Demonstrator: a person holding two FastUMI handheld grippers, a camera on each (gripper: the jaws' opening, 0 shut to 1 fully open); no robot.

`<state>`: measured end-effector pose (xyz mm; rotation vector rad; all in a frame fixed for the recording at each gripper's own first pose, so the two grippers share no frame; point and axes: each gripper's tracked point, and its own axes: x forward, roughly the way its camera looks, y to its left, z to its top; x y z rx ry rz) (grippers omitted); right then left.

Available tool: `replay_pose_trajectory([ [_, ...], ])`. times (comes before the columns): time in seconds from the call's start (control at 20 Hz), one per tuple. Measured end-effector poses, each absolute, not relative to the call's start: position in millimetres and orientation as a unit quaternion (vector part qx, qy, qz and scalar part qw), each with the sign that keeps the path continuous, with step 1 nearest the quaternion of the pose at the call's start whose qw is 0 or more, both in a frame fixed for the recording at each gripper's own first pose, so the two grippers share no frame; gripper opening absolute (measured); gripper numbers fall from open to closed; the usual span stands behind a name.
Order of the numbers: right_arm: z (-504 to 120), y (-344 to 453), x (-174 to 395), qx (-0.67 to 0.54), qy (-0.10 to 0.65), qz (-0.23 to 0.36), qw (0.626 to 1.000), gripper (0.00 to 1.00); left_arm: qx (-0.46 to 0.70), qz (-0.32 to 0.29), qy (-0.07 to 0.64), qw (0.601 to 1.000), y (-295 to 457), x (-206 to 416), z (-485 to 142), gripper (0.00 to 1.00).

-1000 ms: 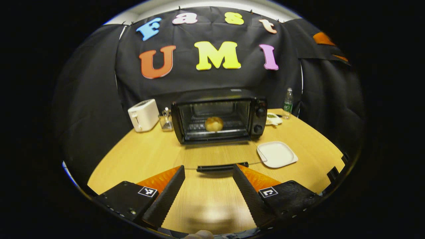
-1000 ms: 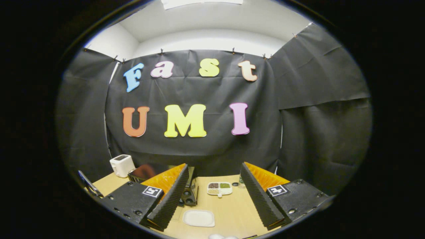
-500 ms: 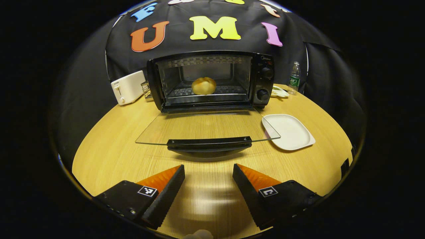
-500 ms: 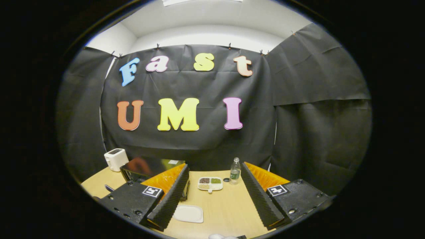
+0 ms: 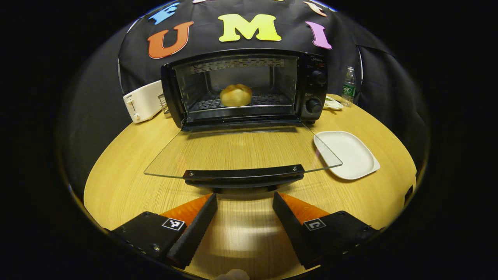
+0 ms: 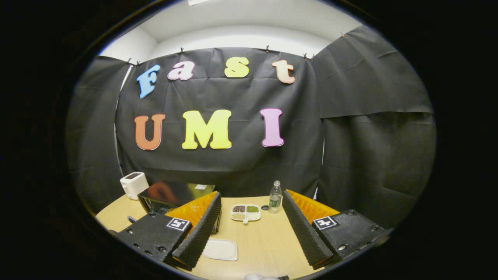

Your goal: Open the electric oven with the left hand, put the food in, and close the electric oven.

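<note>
Right now the left gripper sits low over the wooden table, its two fingers spread wide with nothing between them, pointed at the black handle along the front edge of the oven door. The handle lies just beyond the fingertips, not touching them. The glass door is folded flat down, level above the tabletop, which leaves the mouth of the electric oven fully open. Inside, a round bread roll rests on the wire rack, near the middle, so the food step looks done and closing the door is likely what remains. The gripper's low, centred stance suits getting under or around that handle to lift it.

A white plate lies empty, just beside the door's right corner, with the glass edge overlapping its near rim as seen from here. A white toaster stands left of the oven; a water bottle stands to its right, well clear of the door's swing.

The right gripper hangs apart, fingers open and empty, above the table, with a divided dish beyond it.
</note>
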<state>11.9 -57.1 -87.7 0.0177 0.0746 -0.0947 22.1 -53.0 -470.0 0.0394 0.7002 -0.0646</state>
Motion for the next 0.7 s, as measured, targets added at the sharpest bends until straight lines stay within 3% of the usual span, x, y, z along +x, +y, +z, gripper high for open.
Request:
replay_pose_trajectory([
  [0.1, -89.6, -57.6, 12.7, 0.011, 0.040, -0.047, 0.998, 1.00, 0.013, -0.030, 0.344, 0.938, -53.3, 22.7, -469.2, 0.95],
  [0.15, -88.4, -58.2, 14.2, 0.011, 0.039, -0.047, 0.998, 0.96, 0.011, -0.029, 0.344, 0.939, -53.6, 22.4, -468.1, 0.96],
  [0.2, -88.7, -57.6, 15.2, 0.011, 0.042, -0.046, 0.998, 1.00, 0.012, -0.028, 0.342, 0.939, -53.7, 22.8, -465.5, 0.96],
  [0.7, -96.7, -60.4, 18.1, 0.036, 0.050, -0.043, 0.997, 1.00, 0.011, -0.025, 0.313, 0.949, -51.4, 37.2, -412.6, 0.96],
])
